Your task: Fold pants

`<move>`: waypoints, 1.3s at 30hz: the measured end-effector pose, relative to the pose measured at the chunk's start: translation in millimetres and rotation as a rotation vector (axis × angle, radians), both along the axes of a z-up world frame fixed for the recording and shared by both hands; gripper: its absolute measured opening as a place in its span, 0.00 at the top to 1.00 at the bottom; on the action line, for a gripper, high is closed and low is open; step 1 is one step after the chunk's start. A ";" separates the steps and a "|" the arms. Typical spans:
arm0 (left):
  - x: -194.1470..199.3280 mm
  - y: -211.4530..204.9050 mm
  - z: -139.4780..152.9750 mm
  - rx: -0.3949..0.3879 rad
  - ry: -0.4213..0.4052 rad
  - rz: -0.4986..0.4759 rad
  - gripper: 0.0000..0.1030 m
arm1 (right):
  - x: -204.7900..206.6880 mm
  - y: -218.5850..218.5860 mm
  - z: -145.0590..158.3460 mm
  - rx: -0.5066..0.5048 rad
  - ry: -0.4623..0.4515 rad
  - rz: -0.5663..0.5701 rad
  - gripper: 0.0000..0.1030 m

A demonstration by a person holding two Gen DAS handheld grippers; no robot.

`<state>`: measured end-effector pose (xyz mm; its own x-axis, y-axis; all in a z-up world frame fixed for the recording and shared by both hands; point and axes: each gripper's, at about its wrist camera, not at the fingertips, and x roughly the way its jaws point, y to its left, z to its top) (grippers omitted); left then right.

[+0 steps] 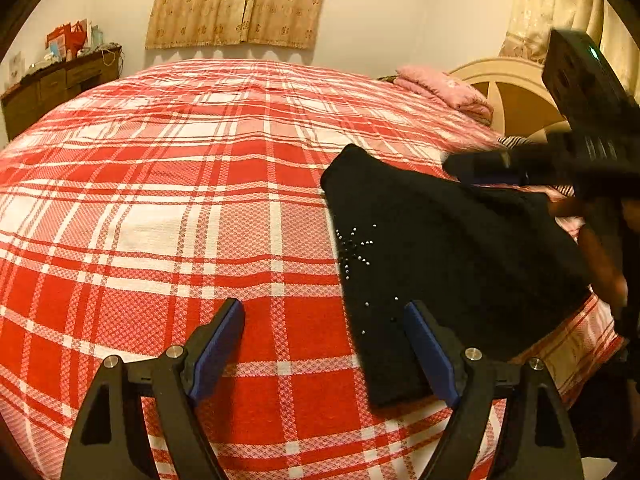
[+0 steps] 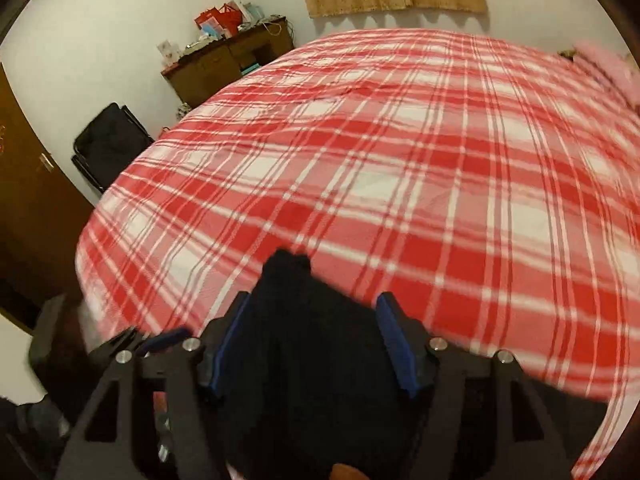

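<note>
Black pants (image 1: 440, 248) with small shiny studs lie bunched on the right side of the red and white plaid bed (image 1: 180, 220). My left gripper (image 1: 324, 312) hangs open at the near edge. Its right finger is over the pants' near corner, its left finger over bare sheet. My right gripper (image 1: 480, 168) shows blurred at the pants' far edge. In the right wrist view, the right gripper (image 2: 315, 302) stands wide with the black pants (image 2: 304, 360) filling the space between its blue pads. I see no pinch on the cloth.
A folded pink blanket (image 1: 444, 88) lies by the cream headboard (image 1: 512, 96). A wooden dresser (image 2: 228, 64) with clutter stands against the far wall, a black chair (image 2: 108, 144) beside the bed's corner, and a brown door (image 2: 32, 200) to the left.
</note>
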<state>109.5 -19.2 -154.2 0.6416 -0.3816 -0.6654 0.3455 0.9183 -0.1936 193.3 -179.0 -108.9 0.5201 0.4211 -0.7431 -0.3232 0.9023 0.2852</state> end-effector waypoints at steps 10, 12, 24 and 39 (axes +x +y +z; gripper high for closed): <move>-4.2 10.3 9.6 -0.041 -0.001 0.029 0.19 | -32.3 -22.2 -19.3 0.088 -0.032 -0.098 0.36; 3.1 5.6 -0.5 -0.012 0.053 0.018 0.19 | -49.7 -34.2 -14.4 0.084 -0.066 -0.120 0.35; 7.2 -22.7 32.3 0.065 -0.034 -0.044 0.18 | -107.6 -108.3 -19.2 0.042 -0.094 -0.253 0.32; 19.8 -92.6 53.6 0.197 -0.097 -0.196 0.18 | -142.9 -144.1 -18.7 0.019 -0.167 -0.356 0.38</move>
<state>129.3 -111.8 -100.5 0.6330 -0.3736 -0.6780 0.5278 0.8490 0.0250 50.4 -323.2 -127.6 0.7494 0.2051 -0.6296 -0.0340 0.9615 0.2728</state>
